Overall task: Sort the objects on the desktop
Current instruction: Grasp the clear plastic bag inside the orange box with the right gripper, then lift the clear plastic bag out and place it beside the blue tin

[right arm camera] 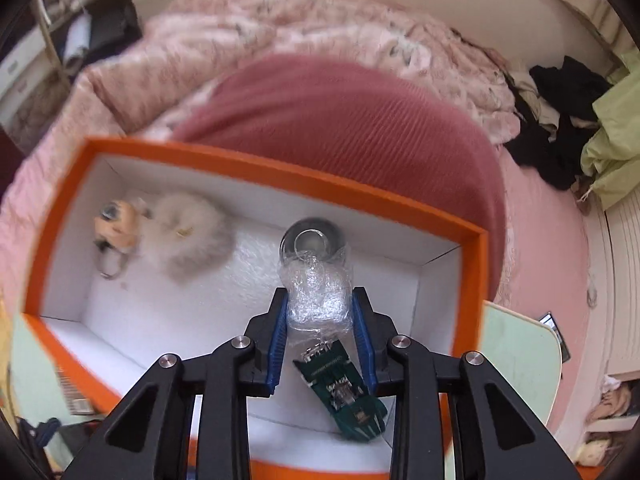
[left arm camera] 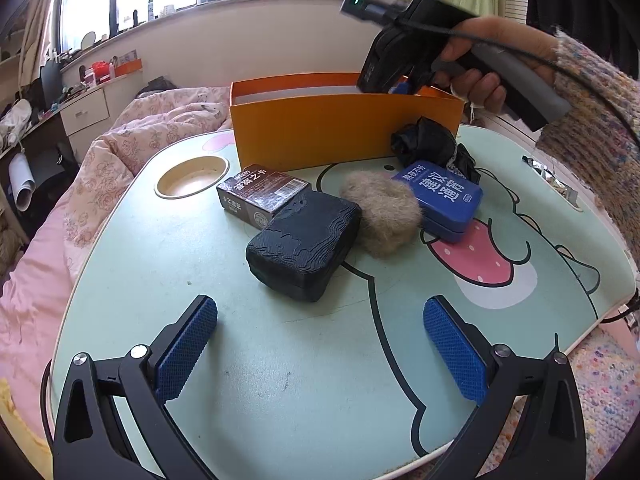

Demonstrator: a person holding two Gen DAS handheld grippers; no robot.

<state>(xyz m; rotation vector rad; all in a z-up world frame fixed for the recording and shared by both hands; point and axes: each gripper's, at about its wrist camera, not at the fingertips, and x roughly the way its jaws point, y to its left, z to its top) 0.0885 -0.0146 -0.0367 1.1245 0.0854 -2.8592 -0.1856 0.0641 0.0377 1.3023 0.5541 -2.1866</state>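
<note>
Overhead, the right gripper (right arm camera: 320,320) hangs above the open orange box (right arm camera: 256,168), its jaws drawn narrow and pressing on a bubble-wrapped bundle (right arm camera: 316,292) with a round glass end; a green circuit board (right arm camera: 344,392) shows just below the bundle between the blue pads (right arm camera: 280,340), though whether it belongs to the bundle or lies on the box floor I cannot tell. Inside the white-lined box lies a fluffy pale toy (right arm camera: 180,236) toward the left end. From the left wrist view, the right hand (left arm camera: 480,68) holds its gripper over the far right corner of the box. The left gripper (left arm camera: 320,340) hovers low over the mint-green counter (left arm camera: 160,280) with its jaws spread wide and nothing between them. Ahead of it sit a black textured block (left arm camera: 304,244), a dark brown card box (left arm camera: 260,196) touching it, a tan tuft of fur (left arm camera: 380,216), a blue tin (left arm camera: 440,196) and crumpled black cloth (left arm camera: 428,144) against the box wall.
</note>
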